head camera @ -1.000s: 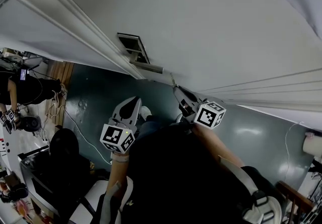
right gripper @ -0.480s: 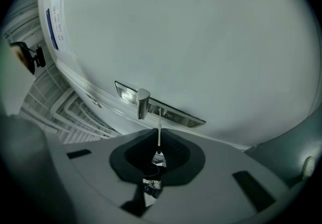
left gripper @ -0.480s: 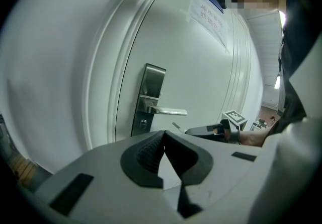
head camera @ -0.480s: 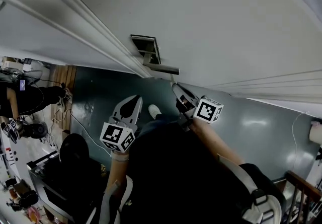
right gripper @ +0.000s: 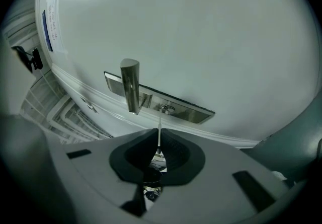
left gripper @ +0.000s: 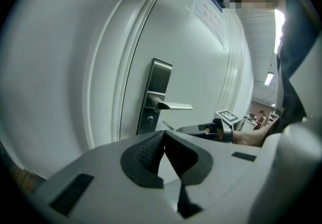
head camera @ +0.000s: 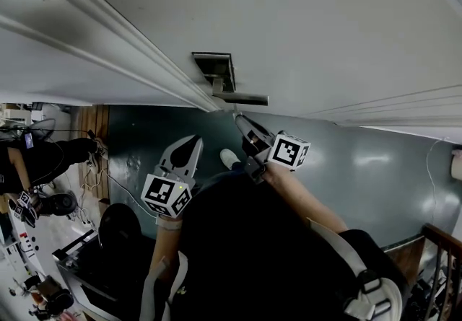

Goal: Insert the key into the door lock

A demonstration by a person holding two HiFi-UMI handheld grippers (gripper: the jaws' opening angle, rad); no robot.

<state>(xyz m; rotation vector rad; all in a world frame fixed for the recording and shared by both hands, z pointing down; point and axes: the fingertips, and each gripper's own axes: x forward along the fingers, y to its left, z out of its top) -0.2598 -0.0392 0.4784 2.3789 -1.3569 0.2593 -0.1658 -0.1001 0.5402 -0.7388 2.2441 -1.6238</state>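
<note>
**Right gripper.** The right gripper [right gripper: 159,140] is clamped on the key [right gripper: 159,127]. The bow is pinched between the pads and the thin blade projects straight ahead of the jaws.

**Key position.** In the right gripper view the blade tip lies directly in line with the keyhole [right gripper: 166,109], low on the lock plate [right gripper: 191,110] and just to one side of the lever handle [right gripper: 130,84]. From the left gripper view the tip [left gripper: 167,126] stands close to the keyhole [left gripper: 149,121] but apart from it, with door [left gripper: 201,72] surface showing between them.

**Left gripper.** The left gripper [left gripper: 163,137] has its jaws closed together on nothing. It is held back from the lock plate [left gripper: 156,94] and takes no part in the work.

**Progress.**
- Done, in my judgement: the key is gripped, brought up to the lock and aligned with the keyhole.
- Not yet done: insertion, since no part of the blade appears to be inside the cylinder.
- Remaining: a short straight push along the blade axis, with the blade kept square to the slot.
</note>
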